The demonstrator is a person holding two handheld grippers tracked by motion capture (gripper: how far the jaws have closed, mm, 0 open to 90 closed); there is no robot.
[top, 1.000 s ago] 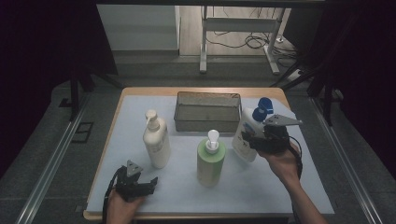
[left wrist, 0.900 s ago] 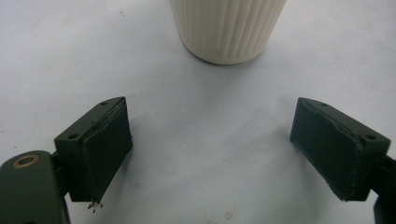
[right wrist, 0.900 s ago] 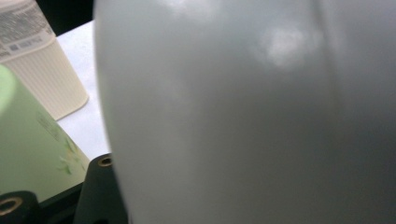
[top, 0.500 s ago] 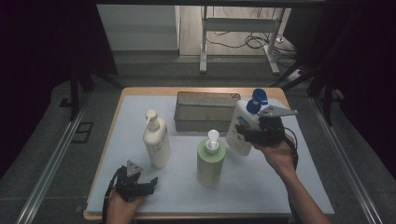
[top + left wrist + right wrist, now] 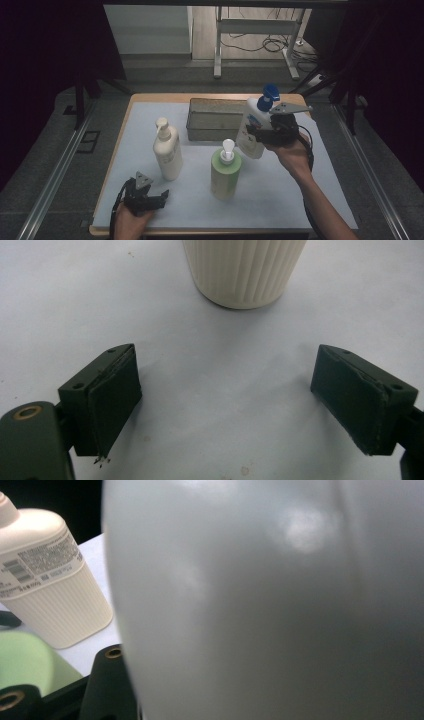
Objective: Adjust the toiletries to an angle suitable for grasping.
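While right gripper [image 5: 260,136] jaws clamp white bottle [image 5: 252,129] aloft | left gripper [image 5: 227,405] jaws spread

Three pump bottles are in sight: one cream ribbed plastic bottle [image 5: 167,151], one light green plastic bottle with a white pump [image 5: 225,173], and one white plastic bottle with a blue pump top [image 5: 253,127]. There is one dark grey rectangular metal mesh basket [image 5: 214,119]. Two black hand-held grippers complete the count, one left [image 5: 145,195] and one right [image 5: 272,131].
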